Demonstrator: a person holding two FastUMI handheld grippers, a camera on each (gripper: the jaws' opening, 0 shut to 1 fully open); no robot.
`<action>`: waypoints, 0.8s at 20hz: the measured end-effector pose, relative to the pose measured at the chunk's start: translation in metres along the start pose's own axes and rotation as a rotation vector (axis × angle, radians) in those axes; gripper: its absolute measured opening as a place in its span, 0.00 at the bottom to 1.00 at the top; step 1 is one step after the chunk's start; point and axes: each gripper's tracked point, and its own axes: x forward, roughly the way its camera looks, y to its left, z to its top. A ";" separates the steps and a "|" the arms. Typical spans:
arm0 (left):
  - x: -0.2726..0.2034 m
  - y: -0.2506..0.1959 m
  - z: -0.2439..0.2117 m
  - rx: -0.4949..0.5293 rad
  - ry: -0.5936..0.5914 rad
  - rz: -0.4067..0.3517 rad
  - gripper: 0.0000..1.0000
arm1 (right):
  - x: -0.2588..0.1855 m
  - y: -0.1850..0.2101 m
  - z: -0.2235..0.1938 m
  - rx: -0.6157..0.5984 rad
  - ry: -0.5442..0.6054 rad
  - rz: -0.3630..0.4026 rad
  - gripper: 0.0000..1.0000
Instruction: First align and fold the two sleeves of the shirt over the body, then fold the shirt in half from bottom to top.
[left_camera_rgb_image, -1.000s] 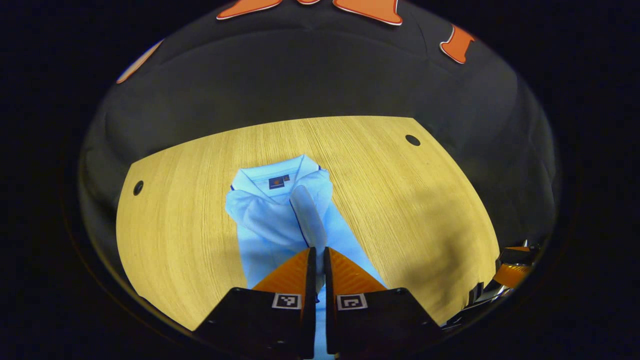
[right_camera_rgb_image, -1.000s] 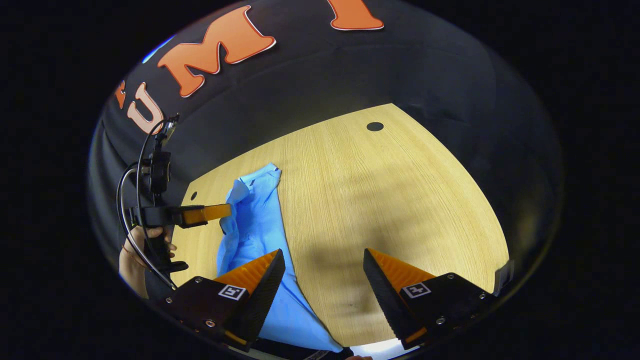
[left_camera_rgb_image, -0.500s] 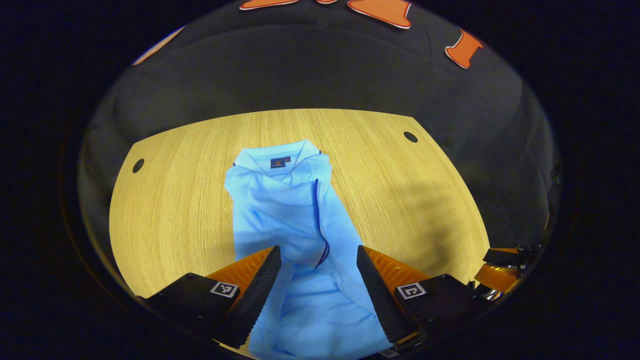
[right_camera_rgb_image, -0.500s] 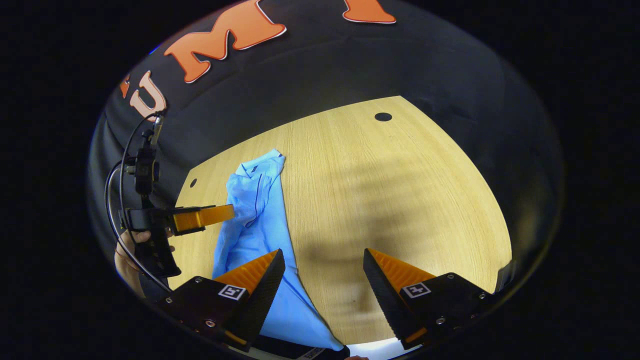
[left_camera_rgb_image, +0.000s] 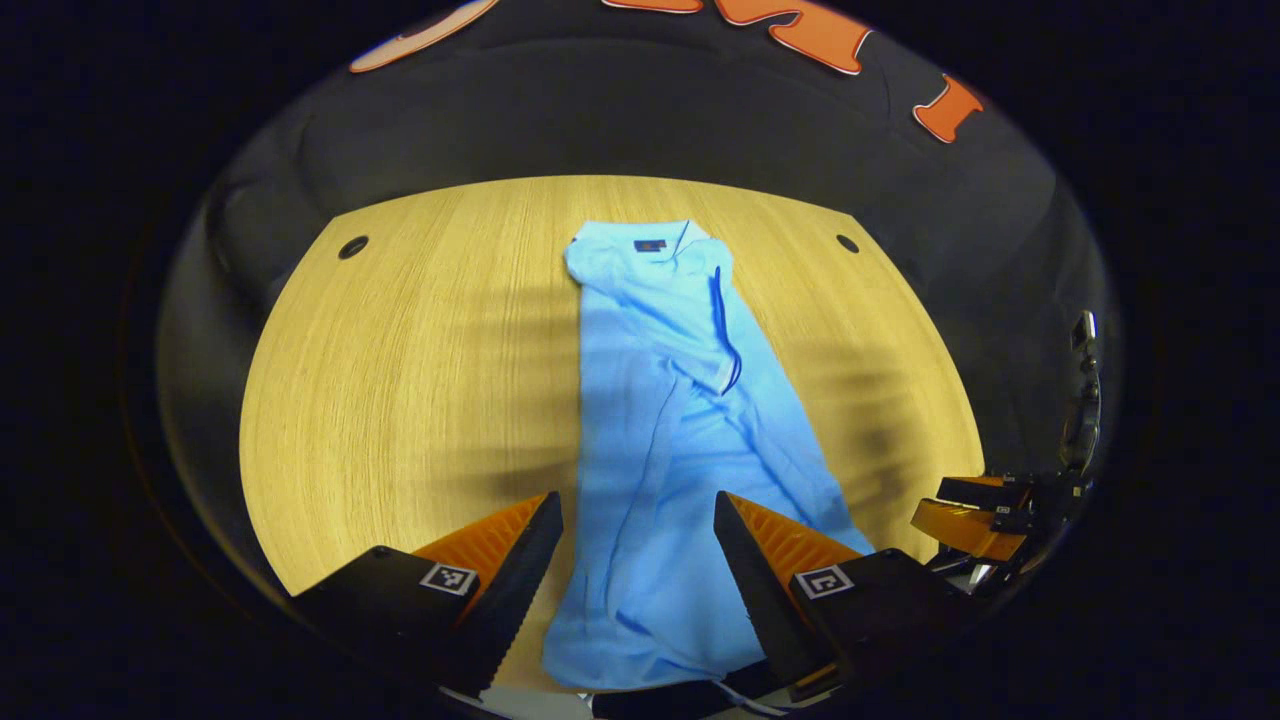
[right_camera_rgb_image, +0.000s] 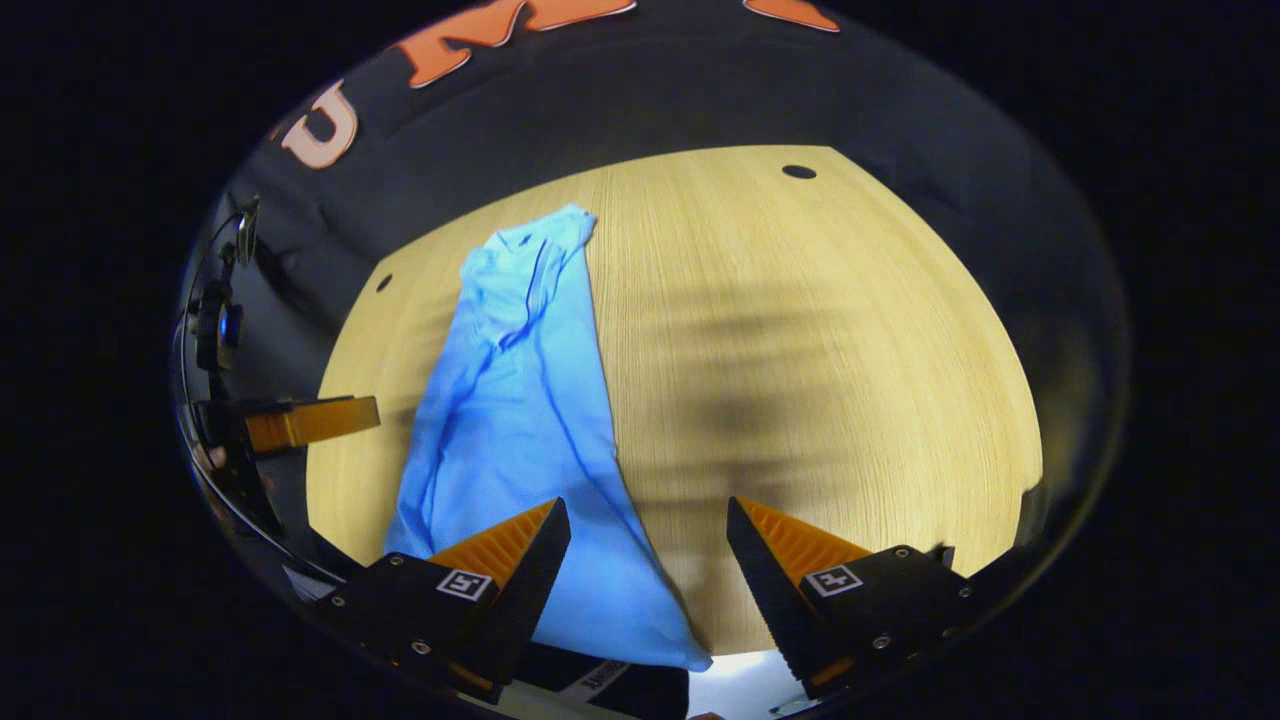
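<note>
A light blue shirt (left_camera_rgb_image: 670, 420) lies lengthwise on the wooden table (left_camera_rgb_image: 400, 370), collar at the far end, both sleeves laid over the body, its hem at the near edge. My left gripper (left_camera_rgb_image: 638, 505) hovers open above the lower part of the shirt with nothing between its fingers. In the right gripper view the shirt (right_camera_rgb_image: 515, 400) stretches from the far collar to the near edge. My right gripper (right_camera_rgb_image: 648, 510) stands open just over the shirt's right hem corner and bare wood. The left gripper (right_camera_rgb_image: 310, 422) shows at the far left there; the right gripper (left_camera_rgb_image: 975, 515) sits at the lower right of the left gripper view.
Small round holes mark the tabletop near its far corners (left_camera_rgb_image: 352, 246) (left_camera_rgb_image: 847, 243) (right_camera_rgb_image: 798, 171). Black cloth walls close in behind the table. Bare wood spreads to both sides of the shirt. A cable runs up from the left gripper's handle (right_camera_rgb_image: 215, 330).
My left gripper let go of the sleeve, opened, and pulled back toward the near edge. The sleeve now rests on the shirt's body. My right gripper also drew back and stayed open.
</note>
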 end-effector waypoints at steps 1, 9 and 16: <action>-0.004 0.004 -0.015 -0.008 0.015 -0.002 1.00 | -0.001 0.001 -0.014 -0.014 0.024 -0.009 0.98; -0.019 0.017 -0.100 -0.027 0.113 0.005 1.00 | -0.005 0.022 -0.102 -0.055 0.184 -0.017 0.98; -0.013 0.012 -0.171 -0.037 0.241 -0.003 1.00 | 0.003 0.025 -0.136 -0.071 0.251 -0.047 0.98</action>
